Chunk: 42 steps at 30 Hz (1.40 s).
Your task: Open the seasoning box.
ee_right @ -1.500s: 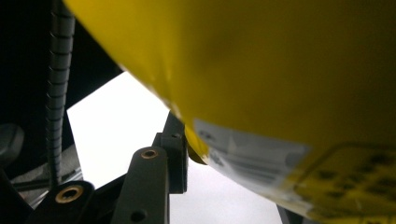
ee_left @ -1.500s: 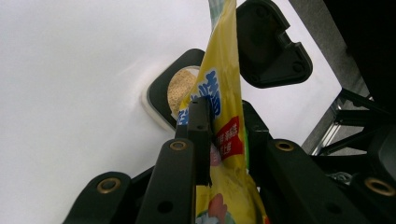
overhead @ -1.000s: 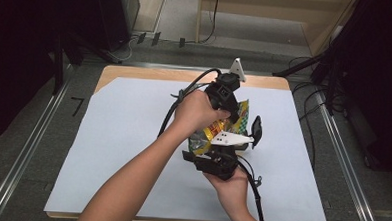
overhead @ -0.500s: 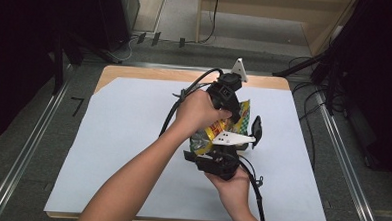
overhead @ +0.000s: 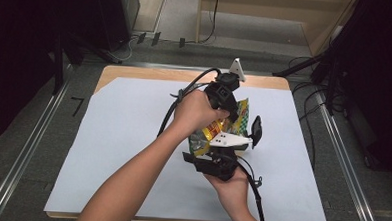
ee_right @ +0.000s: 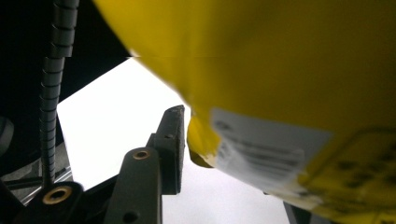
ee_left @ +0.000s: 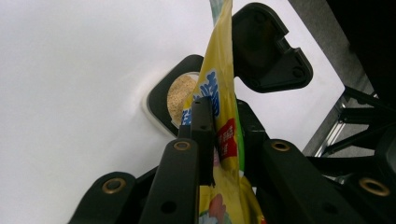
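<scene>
A yellow snack bag [overhead: 227,126] hangs above the middle of the white-covered counter [overhead: 112,152], caught between both hands. The left tongs [ee_left: 219,135] come at it from the far side and pinch its edge flat, their jaws having just closed a little tighter. The right tongs [overhead: 217,149] sit under its near end; their jaws have just been opening, and one pad [ee_right: 173,135] stands just beside a bag corner, with the other jaw hidden behind the bag. Beneath the bag lies a small black tray [ee_left: 161,100] of tan powder, its black lid [ee_left: 268,49] standing up beside it. Cables trail over the counter.
</scene>
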{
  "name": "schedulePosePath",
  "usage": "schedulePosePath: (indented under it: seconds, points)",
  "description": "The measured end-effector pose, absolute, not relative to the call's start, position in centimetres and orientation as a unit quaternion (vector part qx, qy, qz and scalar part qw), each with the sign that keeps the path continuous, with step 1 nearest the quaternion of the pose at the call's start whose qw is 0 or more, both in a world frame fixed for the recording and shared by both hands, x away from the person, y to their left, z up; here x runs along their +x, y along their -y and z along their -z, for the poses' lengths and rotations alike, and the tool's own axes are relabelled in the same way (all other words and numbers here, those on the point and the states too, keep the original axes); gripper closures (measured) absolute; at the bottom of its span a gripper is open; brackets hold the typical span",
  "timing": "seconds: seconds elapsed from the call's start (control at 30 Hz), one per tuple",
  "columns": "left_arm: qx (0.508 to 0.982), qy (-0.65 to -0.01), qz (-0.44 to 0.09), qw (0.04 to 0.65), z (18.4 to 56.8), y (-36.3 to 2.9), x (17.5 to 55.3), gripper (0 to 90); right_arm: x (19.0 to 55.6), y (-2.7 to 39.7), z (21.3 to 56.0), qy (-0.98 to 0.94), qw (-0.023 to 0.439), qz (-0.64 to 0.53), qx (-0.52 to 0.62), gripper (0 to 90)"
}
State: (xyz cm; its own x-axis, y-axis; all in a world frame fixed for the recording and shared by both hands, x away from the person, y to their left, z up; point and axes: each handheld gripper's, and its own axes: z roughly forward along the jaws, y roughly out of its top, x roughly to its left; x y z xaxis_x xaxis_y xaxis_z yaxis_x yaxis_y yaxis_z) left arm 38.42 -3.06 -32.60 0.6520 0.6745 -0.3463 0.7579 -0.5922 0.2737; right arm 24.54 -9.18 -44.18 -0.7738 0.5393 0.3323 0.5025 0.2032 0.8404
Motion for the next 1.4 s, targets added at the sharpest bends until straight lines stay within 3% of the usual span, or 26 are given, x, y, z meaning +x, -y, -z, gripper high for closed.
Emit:
schedulePosePath:
  seconds: [0.17,1.07,1.17,1.4]
  points:
    - [0.884,-0.404,0.107,0.208,32.5,2.5,38.4,85.4,24.6,9.2,44.5,-0.776,0.003,-0.534,0.335,66.3]
    - [0.880,-0.413,0.084,0.220,31.8,1.4,38.8,88.8,24.1,8.9,43.1,-0.771,-0.004,-0.550,0.320,66.3]
    - [0.882,-0.408,0.076,0.222,31.9,1.6,38.3,88.6,24.1,8.6,43.3,-0.780,0.016,-0.541,0.314,64.6]
    - [0.878,-0.406,0.086,0.238,32.3,0.7,37.7,88.2,24.2,8.3,44.4,-0.788,0.011,-0.530,0.314,61.1]
